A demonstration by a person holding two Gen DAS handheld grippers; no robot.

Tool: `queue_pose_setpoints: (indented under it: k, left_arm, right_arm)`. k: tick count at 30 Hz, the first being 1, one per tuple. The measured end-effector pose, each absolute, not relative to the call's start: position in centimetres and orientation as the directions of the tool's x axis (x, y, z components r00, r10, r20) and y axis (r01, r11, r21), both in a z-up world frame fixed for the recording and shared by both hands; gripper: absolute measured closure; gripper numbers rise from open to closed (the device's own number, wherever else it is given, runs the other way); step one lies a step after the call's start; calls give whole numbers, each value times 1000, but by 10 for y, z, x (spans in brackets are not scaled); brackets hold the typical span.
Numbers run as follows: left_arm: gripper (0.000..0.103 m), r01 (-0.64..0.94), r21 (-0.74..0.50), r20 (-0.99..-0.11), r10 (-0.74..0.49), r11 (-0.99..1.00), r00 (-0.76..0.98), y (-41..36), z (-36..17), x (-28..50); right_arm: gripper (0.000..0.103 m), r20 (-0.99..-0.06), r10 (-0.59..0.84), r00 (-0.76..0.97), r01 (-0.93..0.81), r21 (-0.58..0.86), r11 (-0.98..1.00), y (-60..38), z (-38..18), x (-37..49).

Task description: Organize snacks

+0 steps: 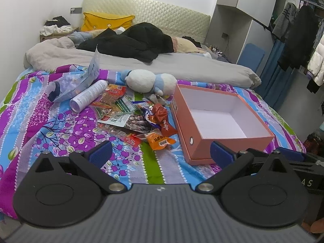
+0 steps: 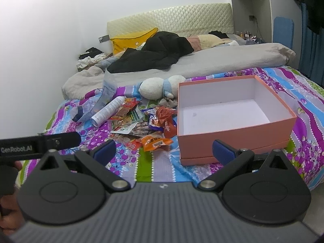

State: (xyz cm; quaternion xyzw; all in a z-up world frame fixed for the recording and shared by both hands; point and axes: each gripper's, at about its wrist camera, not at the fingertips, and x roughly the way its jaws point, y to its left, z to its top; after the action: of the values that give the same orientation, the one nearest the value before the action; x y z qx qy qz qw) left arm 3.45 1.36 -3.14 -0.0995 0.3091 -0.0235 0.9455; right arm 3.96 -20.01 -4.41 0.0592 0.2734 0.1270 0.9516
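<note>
A pile of snack packets (image 1: 137, 117) lies on the patterned bedspread, with an orange packet (image 1: 160, 140) nearest me; the pile also shows in the right wrist view (image 2: 145, 125). An open, empty salmon-pink box (image 1: 218, 119) with a white inside sits right of the pile, also in the right wrist view (image 2: 228, 113). My left gripper (image 1: 161, 154) is open and empty, short of the pile. My right gripper (image 2: 164, 150) is open and empty, short of the orange packet (image 2: 156, 141) and the box's near wall.
A white spray can (image 1: 89, 96), a clear plastic bag (image 1: 81, 83) and a plush toy (image 1: 149, 82) lie behind the snacks. A grey duvet (image 1: 182, 64) and black clothes (image 1: 133, 42) cover the far bed. Hanging clothes (image 1: 299, 36) stand at the right. The left gripper's body (image 2: 38, 144) shows at the right wrist view's left edge.
</note>
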Motion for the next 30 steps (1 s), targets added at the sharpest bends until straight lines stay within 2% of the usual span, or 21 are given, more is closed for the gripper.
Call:
queue_pose_setpoints:
  k: [12, 30]
  left_arm:
    - [0, -4, -208, -577, -119, 978, 808, 16, -29, 33]
    - [0, 6, -208, -586, -130, 978, 800, 19, -30, 38]
  right_arm:
    - [0, -480, 242, 843, -165, 197, 966, -207, -40, 37]
    - [0, -528, 264, 807, -180, 205, 962, -195, -48, 39]
